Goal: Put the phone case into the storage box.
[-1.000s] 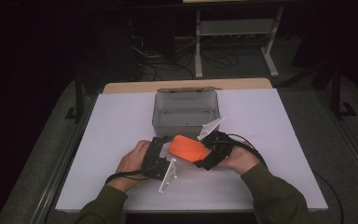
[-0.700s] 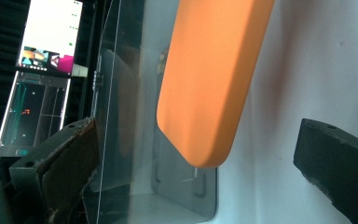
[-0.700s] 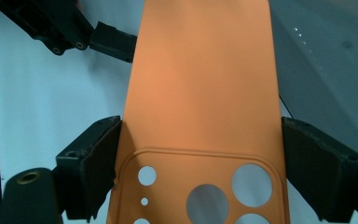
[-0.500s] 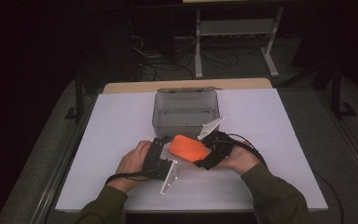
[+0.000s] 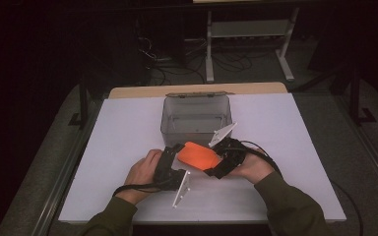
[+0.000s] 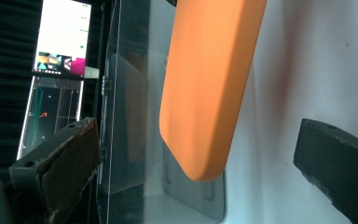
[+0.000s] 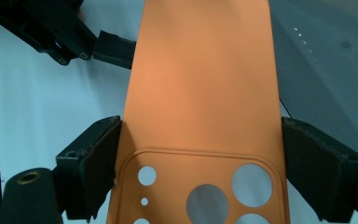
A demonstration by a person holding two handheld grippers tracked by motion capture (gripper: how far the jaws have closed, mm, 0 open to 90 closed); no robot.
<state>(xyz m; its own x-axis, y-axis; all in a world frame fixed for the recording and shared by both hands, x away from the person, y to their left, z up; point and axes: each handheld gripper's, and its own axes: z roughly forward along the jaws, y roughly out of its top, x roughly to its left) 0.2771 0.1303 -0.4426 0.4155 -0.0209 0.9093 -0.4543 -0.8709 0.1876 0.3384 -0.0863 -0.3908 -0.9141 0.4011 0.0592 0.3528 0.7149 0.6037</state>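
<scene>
A white table (image 5: 128, 128) carries the work, and beyond both grippers, just past their tips, stands a clear plastic bin (image 5: 197, 120), probably where the case is meant to go. The right gripper (image 5: 220, 164) is clamped on an orange phone case (image 5: 199, 155): in the right gripper view its jaws press both long edges at the camera-cutout end, so the case (image 7: 200, 93) juts out flat ahead of it as a handle-free offering. The left gripper (image 5: 171, 153) faces it with jaws spread wide; in the left gripper view the case's rounded free end (image 6: 205, 93) hangs between them without contact, seemingly lined up for a handover or a second grip.
</scene>
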